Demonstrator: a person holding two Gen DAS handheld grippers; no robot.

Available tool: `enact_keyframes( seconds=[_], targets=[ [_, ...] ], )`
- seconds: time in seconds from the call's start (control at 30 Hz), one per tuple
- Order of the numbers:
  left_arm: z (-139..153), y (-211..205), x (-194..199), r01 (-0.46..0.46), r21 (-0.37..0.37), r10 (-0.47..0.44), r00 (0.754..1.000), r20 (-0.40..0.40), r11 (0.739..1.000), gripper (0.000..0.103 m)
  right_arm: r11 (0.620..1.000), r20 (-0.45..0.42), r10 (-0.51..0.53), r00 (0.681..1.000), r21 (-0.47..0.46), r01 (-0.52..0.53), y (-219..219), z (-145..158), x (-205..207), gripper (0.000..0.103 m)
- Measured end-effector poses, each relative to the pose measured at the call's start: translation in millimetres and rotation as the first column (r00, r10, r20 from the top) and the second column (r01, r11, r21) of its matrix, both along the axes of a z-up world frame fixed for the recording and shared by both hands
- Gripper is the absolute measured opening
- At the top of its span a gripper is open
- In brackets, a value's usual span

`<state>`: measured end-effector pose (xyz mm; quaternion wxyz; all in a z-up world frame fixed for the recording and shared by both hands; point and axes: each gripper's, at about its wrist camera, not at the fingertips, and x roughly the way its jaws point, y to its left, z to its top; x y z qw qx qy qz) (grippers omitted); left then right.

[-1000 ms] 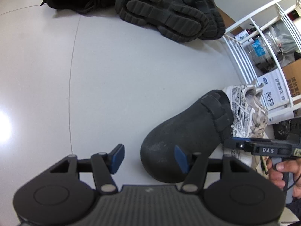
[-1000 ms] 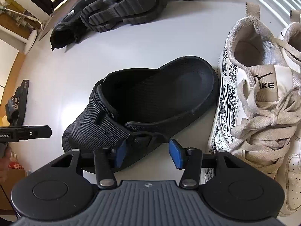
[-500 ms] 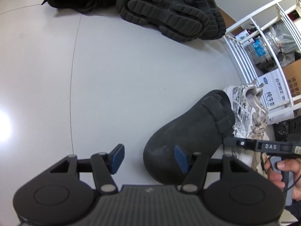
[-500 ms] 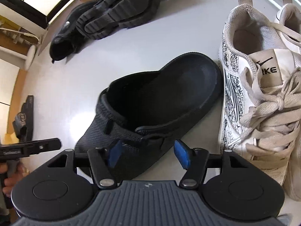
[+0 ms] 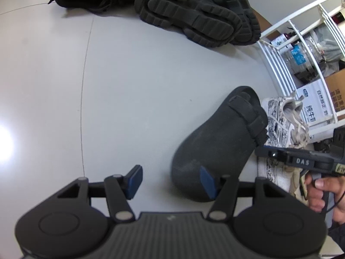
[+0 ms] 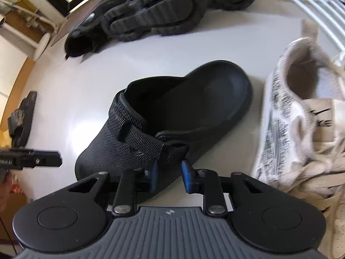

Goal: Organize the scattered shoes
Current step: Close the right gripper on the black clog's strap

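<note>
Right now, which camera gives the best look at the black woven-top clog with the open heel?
The right wrist view: the black woven-top clog shows whole from above, footbed, strap and heel rim, with the right gripper closing on its near edge. The left wrist view shows only its rounded toe and strap from outside.

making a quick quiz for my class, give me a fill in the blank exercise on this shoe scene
1. The right hand-held gripper is closing on the strap side of the black ____.
2. The clog lies beside a white ____ with laces.
3. The left hand-held gripper has ____ between its pads.
4. The black boots lie tipped over with their ____ showing.

Missing words: clog; sneaker; nothing; soles
</note>
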<state>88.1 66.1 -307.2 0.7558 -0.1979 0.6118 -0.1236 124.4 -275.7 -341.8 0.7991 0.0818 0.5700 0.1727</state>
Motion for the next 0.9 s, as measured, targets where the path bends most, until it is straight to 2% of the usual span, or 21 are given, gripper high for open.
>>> enact_keyframes(
  seconds=[0.1,0.17,0.23,0.3,0.43,0.6,0.73,0.77,0.83,0.9],
  targets=[
    [-0.2,0.2,-0.7,0.000,0.000,0.000,1.000,-0.001,1.000,0.062,1.000,-0.010,-0.026,1.000,-0.004,0.026,-5.5,1.9,-0.2,0.027],
    [0.1,0.9,-1.2,0.000,0.000,0.000,1.000,-0.001,1.000,0.062,0.997,-0.016,-0.068,0.998,0.027,0.069,-10.4,4.9,-1.5,0.030],
    [0.3,1.8,-1.2,-0.001,0.000,0.001,1.000,0.000,1.000,0.062,0.990,-0.017,-0.114,0.993,0.078,0.115,-16.6,8.6,-2.6,0.061],
    [0.1,2.3,-0.8,-0.003,0.000,0.003,1.000,0.000,1.000,0.062,0.979,0.004,-0.165,0.986,0.123,0.164,-23.1,12.4,-1.9,0.070],
    [0.2,1.0,0.1,-0.005,0.000,0.005,1.000,0.001,1.000,0.062,0.957,-0.009,-0.251,0.968,0.147,0.250,-30.6,10.7,5.6,0.070],
    [0.6,-0.3,0.5,-0.005,-0.001,0.005,1.000,0.004,1.000,0.062,0.937,-0.065,-0.310,0.949,0.148,0.316,-31.1,-1.2,12.3,0.070],
    [0.2,-1.0,0.6,-0.005,-0.002,0.005,1.000,0.001,1.000,0.062,0.926,-0.071,-0.334,0.940,0.161,0.342,-30.3,-6.4,17.4,0.069],
    [0.2,-0.7,0.2,-0.005,-0.002,0.005,1.000,0.001,1.000,0.062,0.920,-0.073,-0.350,0.934,0.160,0.357,-30.5,-7.3,18.4,0.068],
    [0.6,-0.1,-0.8,-0.006,-0.001,0.006,1.000,0.000,1.000,0.062,0.910,-0.079,-0.378,0.922,0.153,0.386,-31.4,-9.1,20.4,0.059],
    [1.1,-0.1,-1.4,-0.006,0.000,0.006,1.000,-0.001,1.000,0.062,0.897,-0.092,-0.400,0.912,0.165,0.410,-33.6,-10.9,20.5,0.058]
  ],
)
